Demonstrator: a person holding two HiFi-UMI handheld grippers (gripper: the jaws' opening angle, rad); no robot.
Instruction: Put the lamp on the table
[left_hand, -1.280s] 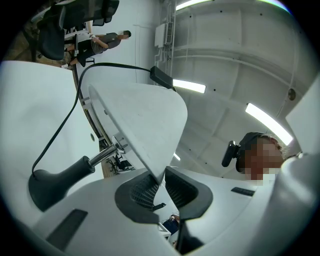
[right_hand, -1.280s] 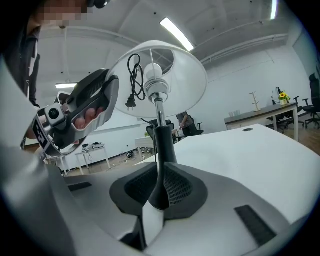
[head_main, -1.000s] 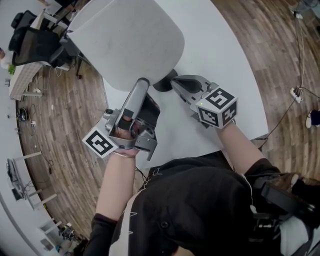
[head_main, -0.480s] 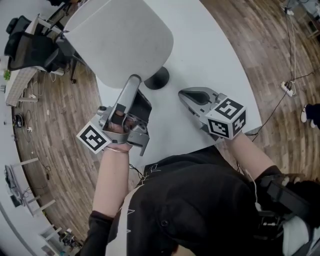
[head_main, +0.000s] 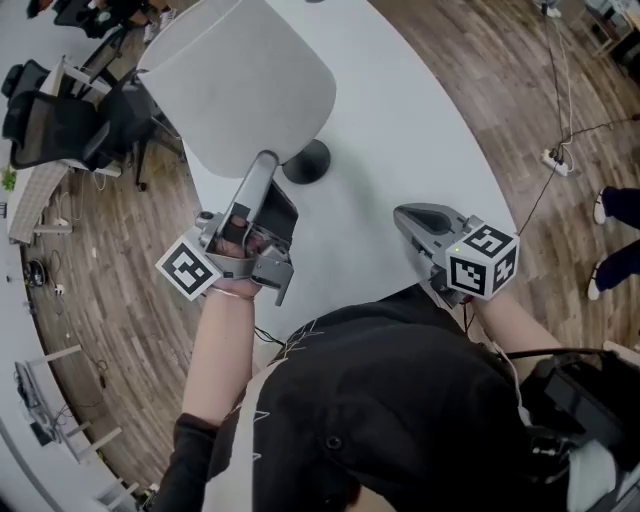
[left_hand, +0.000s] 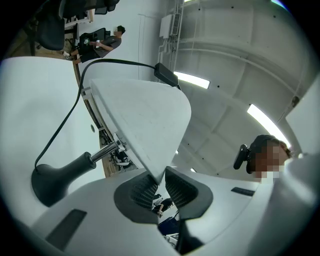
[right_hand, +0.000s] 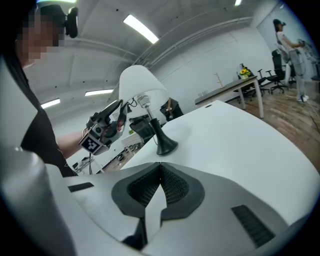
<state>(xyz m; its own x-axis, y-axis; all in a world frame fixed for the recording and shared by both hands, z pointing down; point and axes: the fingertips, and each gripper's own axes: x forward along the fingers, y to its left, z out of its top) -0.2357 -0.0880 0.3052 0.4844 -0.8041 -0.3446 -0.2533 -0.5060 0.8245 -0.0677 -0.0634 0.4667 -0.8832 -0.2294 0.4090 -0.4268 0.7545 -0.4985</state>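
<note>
The lamp has a wide white shade (head_main: 240, 85) and a black base (head_main: 305, 160) that rests on the white round table (head_main: 420, 120). My left gripper (head_main: 265, 160) is shut on the lower rim of the shade (left_hand: 140, 120); the rim sits pinched between its pads (left_hand: 182, 187). The base (left_hand: 55, 175) and its black cord (left_hand: 75, 100) show at that view's left. My right gripper (head_main: 405, 213) is shut and holds nothing, and hovers over the table to the right of the base. From it I see the lamp (right_hand: 140, 82), its base (right_hand: 165, 145) and the left gripper (right_hand: 102, 127).
The table's left edge runs right under my left gripper, with wood floor below. Black office chairs (head_main: 50, 100) stand at the far left. A power strip with a cable (head_main: 555, 160) and a person's shoes (head_main: 610, 205) are on the floor at the right.
My right gripper has drawn back from the lamp base, to the right and toward me. The left gripper keeps its hold on the shade.
</note>
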